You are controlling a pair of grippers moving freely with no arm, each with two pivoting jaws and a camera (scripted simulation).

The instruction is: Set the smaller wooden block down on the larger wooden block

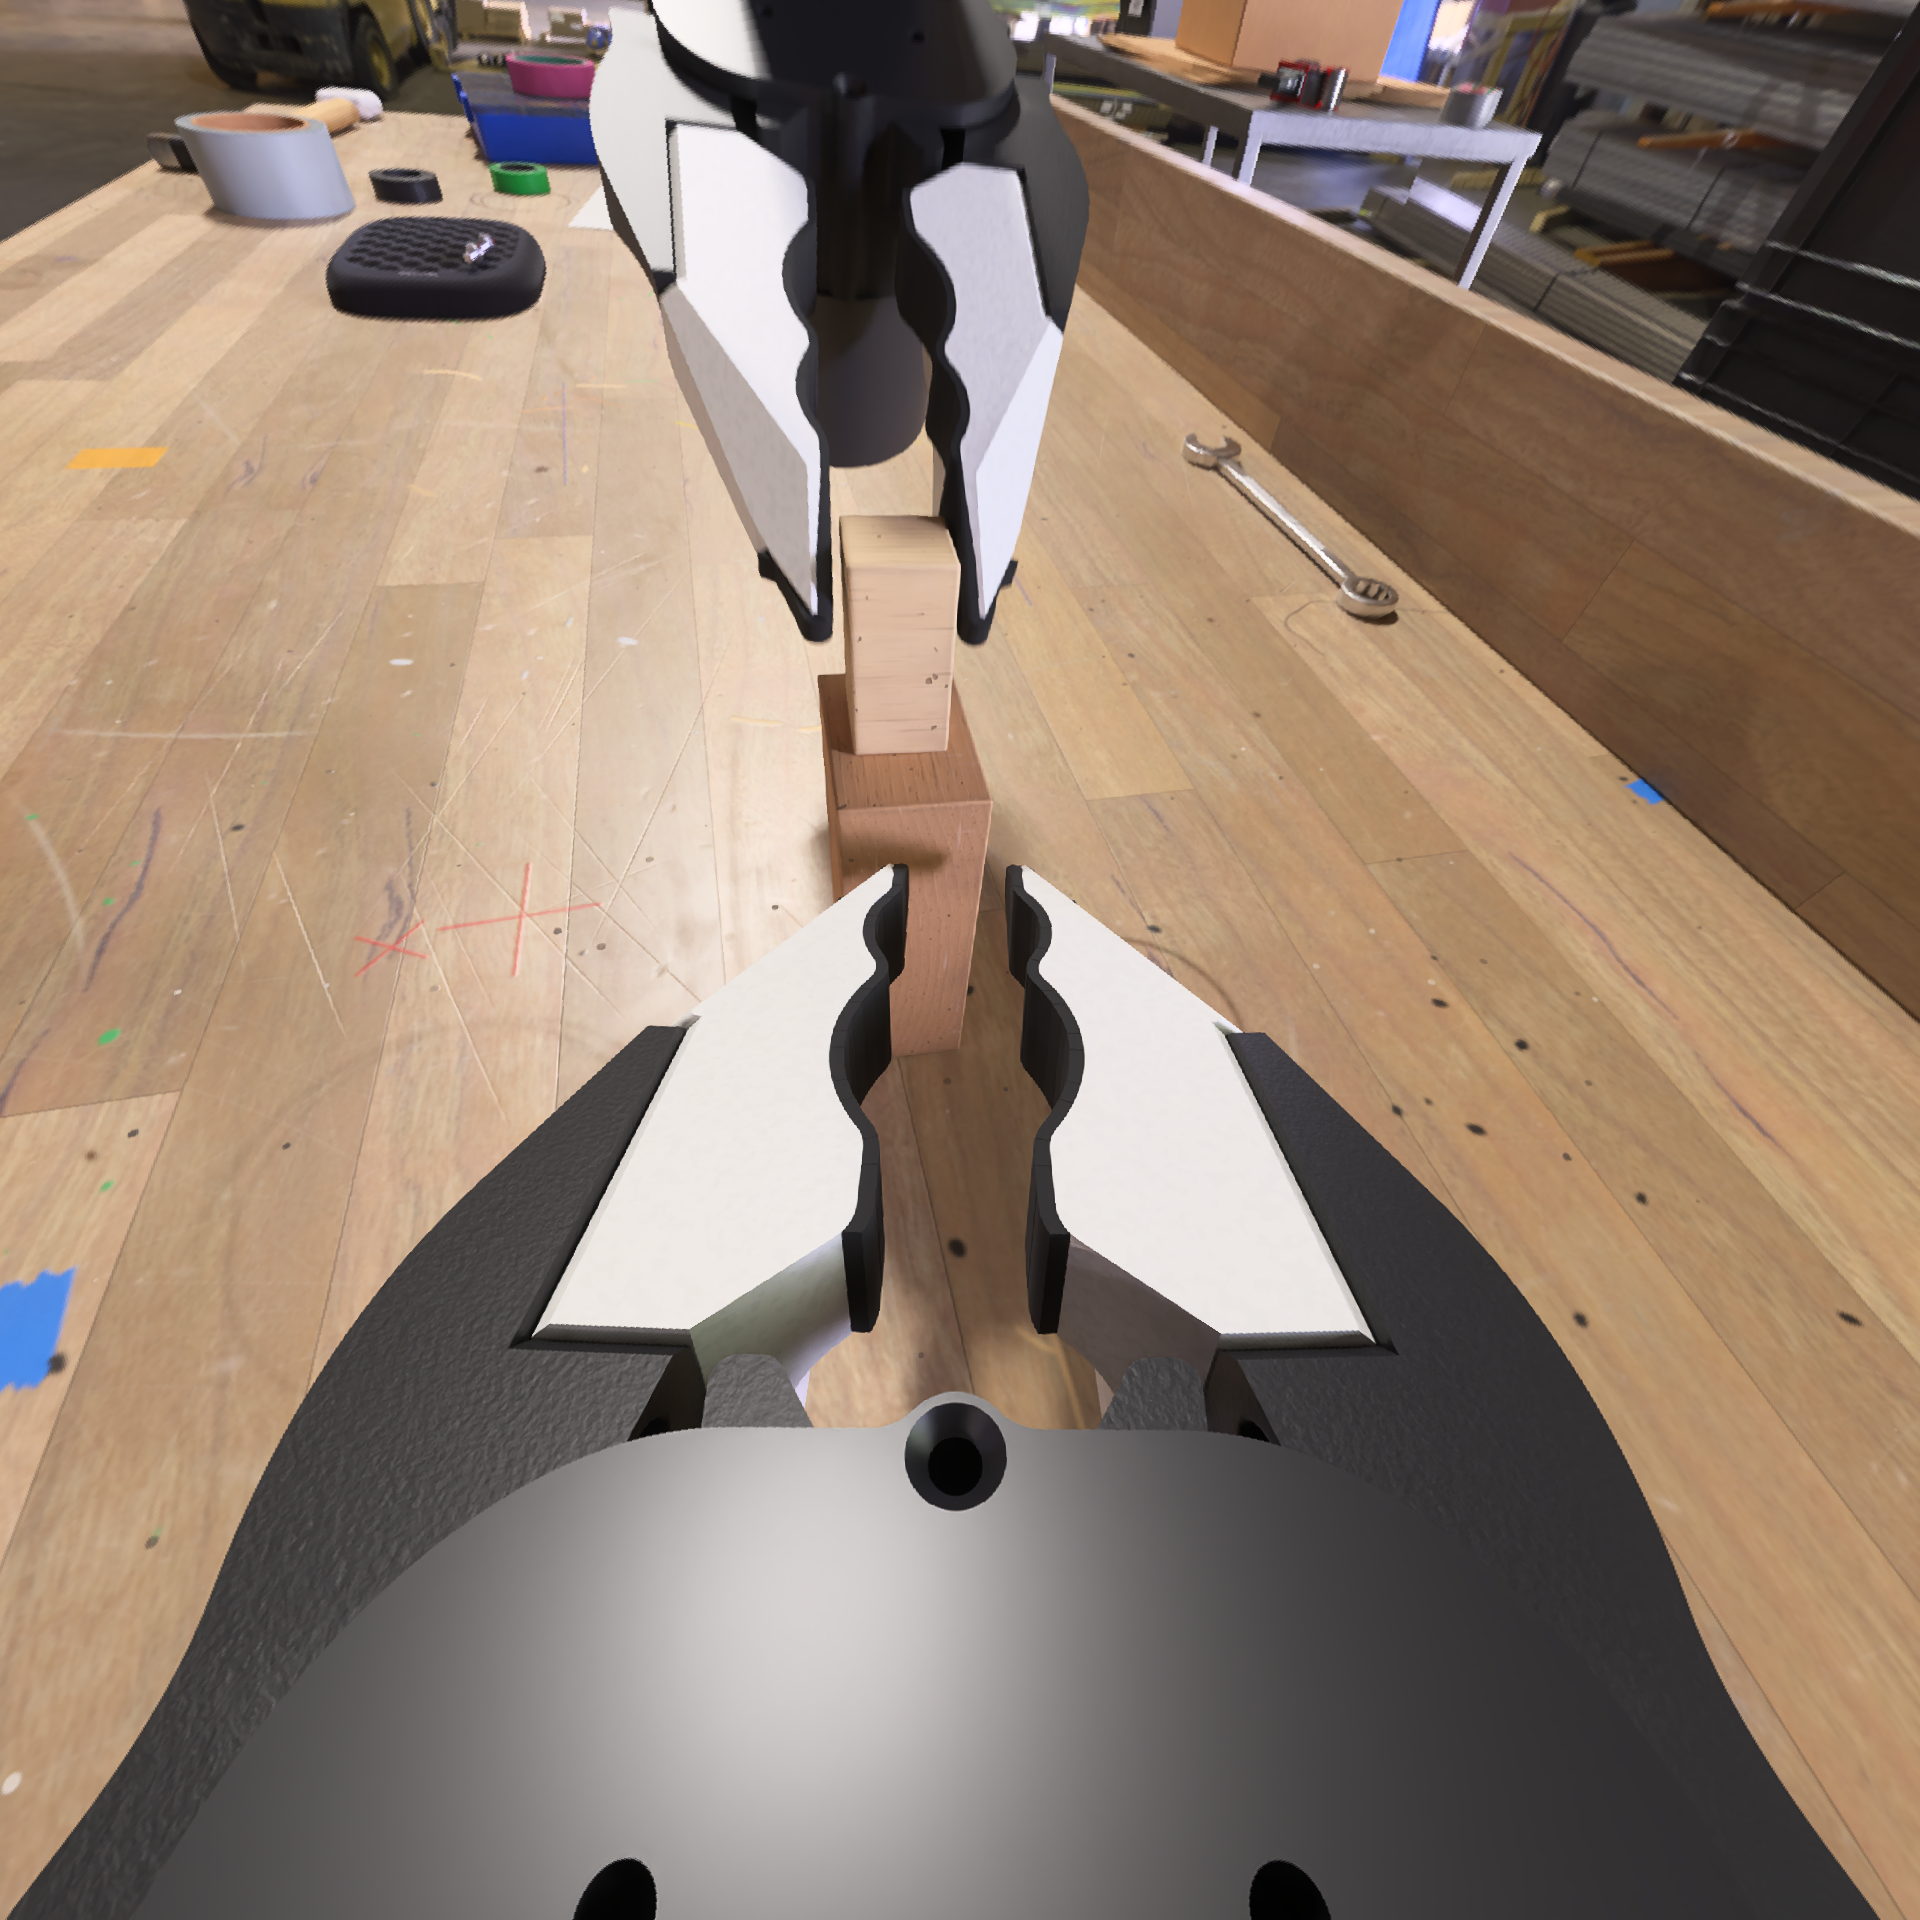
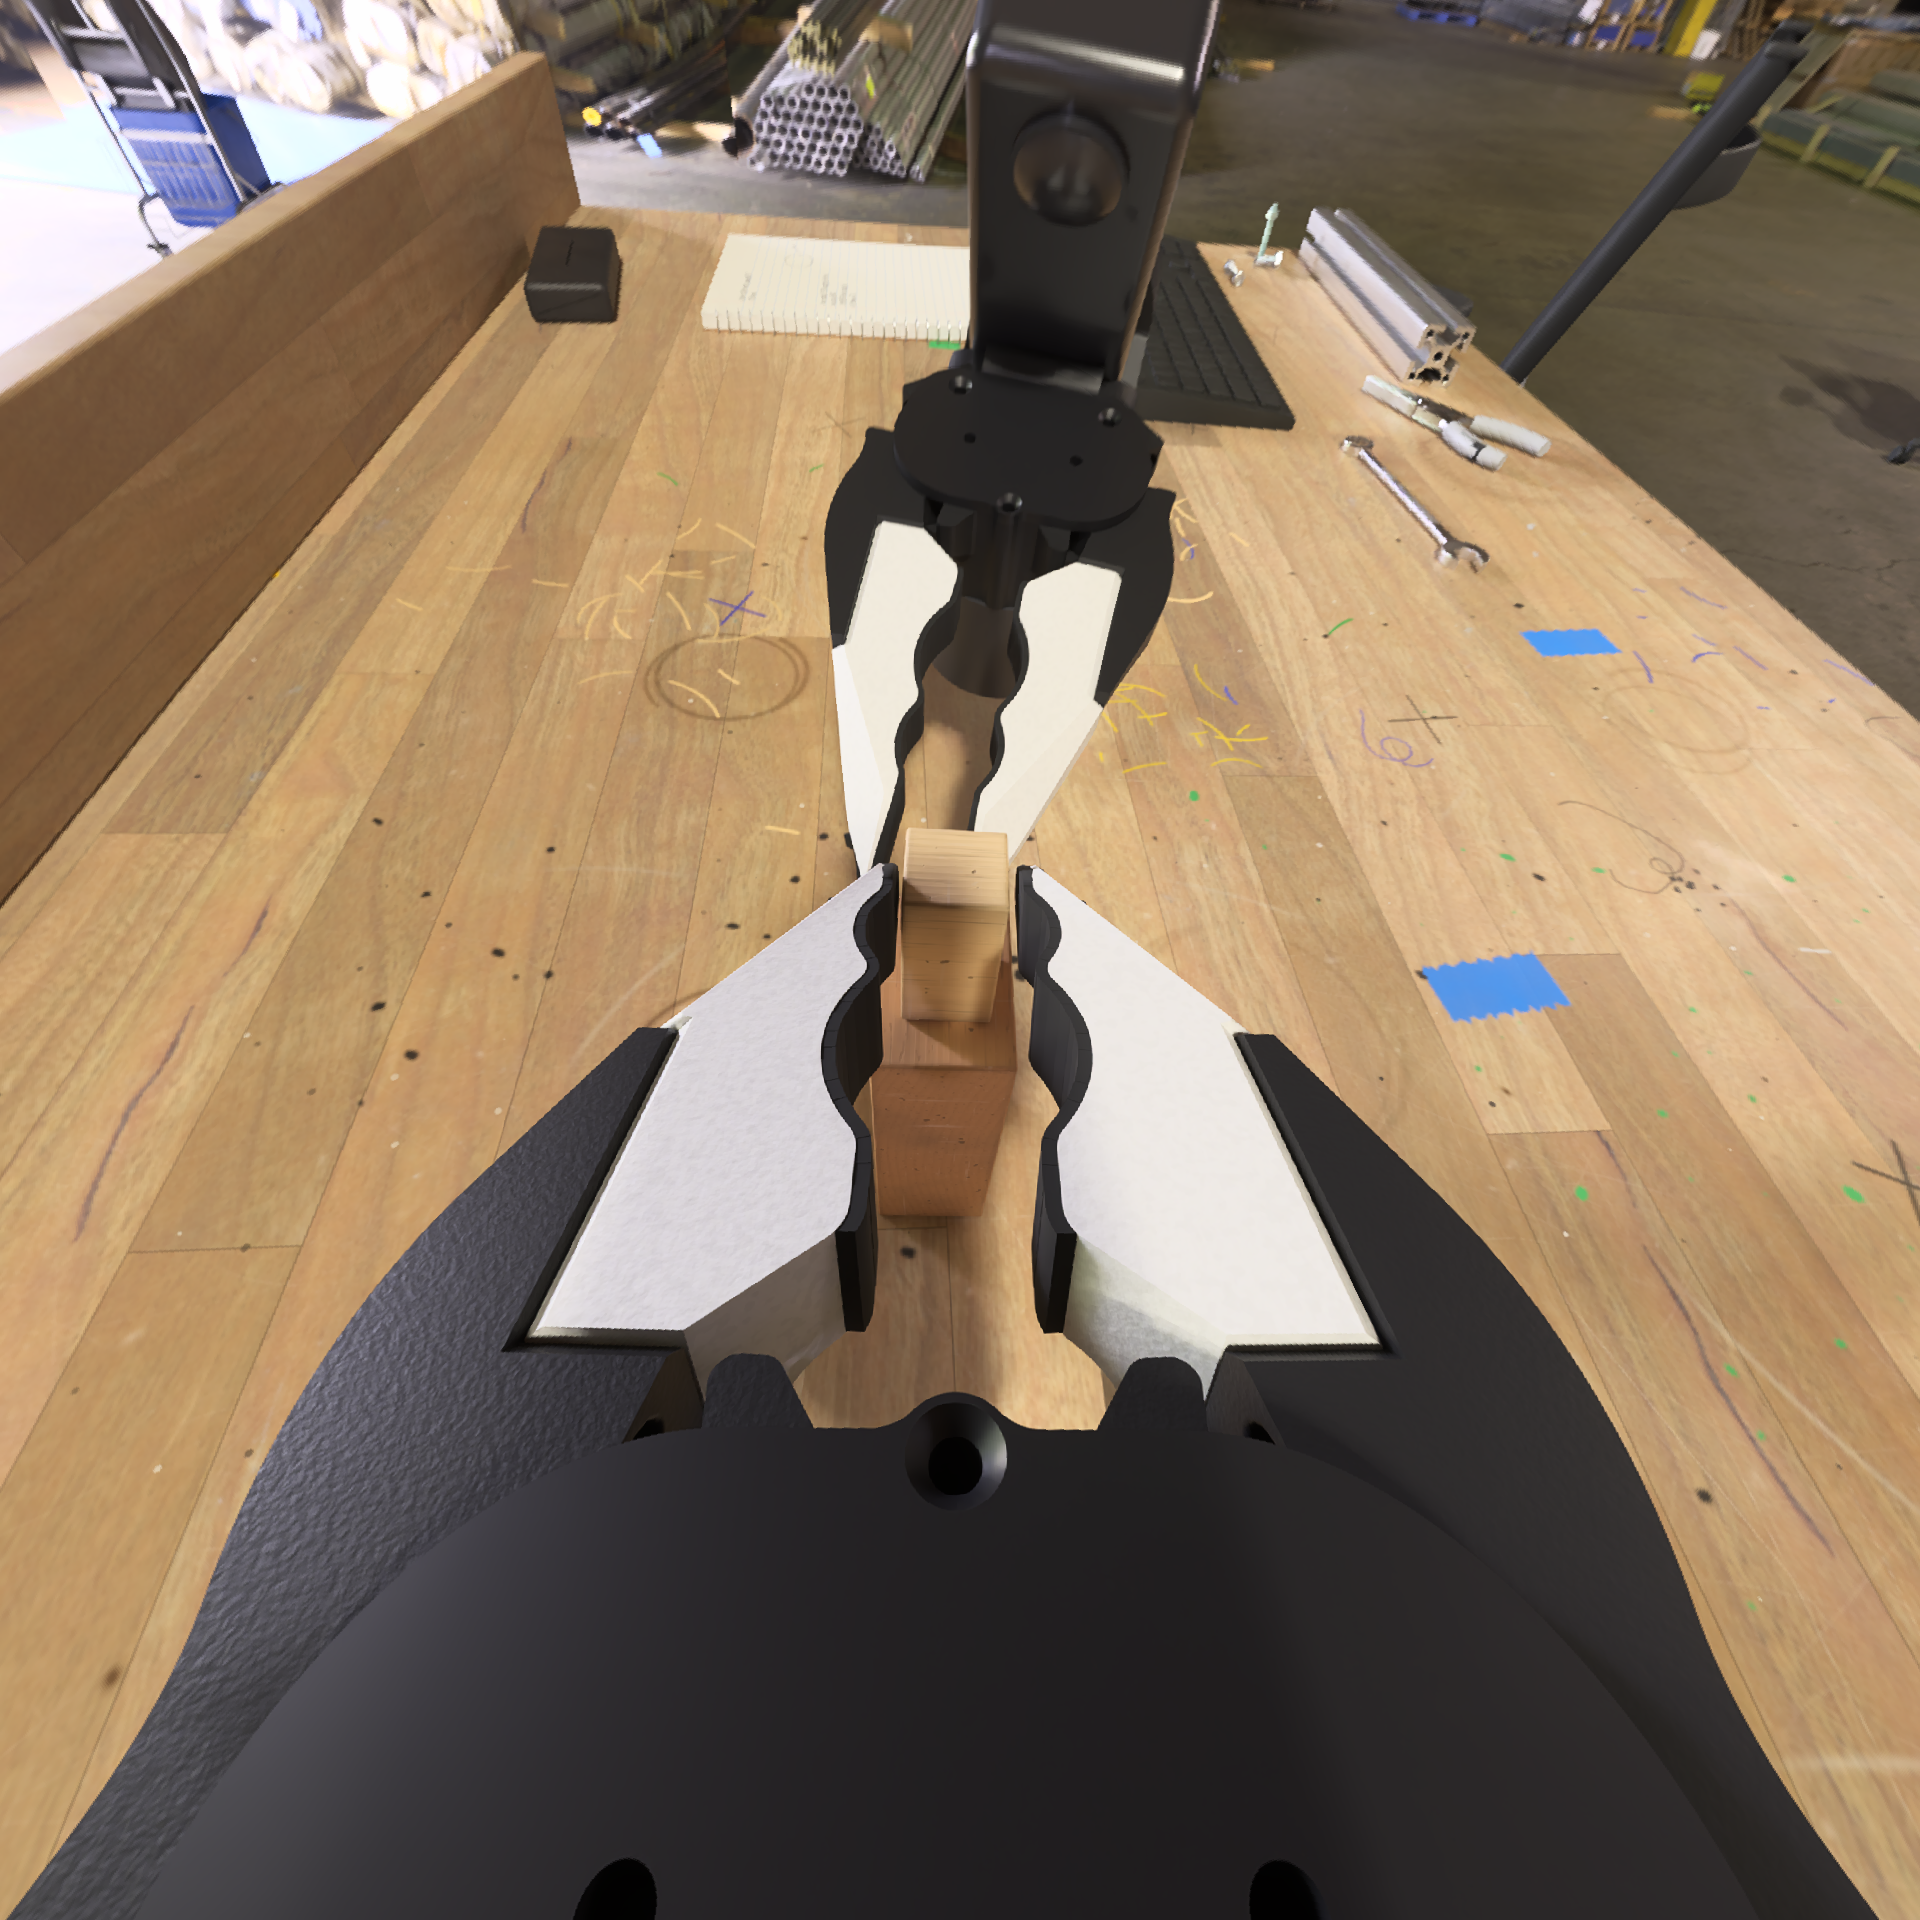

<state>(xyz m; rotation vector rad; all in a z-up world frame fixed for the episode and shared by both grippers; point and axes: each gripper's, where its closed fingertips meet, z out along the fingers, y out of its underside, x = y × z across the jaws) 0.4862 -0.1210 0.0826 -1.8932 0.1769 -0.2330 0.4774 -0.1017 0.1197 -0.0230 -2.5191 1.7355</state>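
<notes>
Pale smaller block (image 1: 899,634) stands on larger block (image 1: 914,873) — both tongs apart; only left view shows wrench (image 1: 1294,530).

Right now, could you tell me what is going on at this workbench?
The smaller wooden block stands upright on top of the larger wooden block, which stands on the workbench. The right tongs straddle the small block's upper part with their fingers slightly apart from its sides, so it appears released. The left tongs sit low, open, around the larger block. A wrench lies unused to one side.
</notes>
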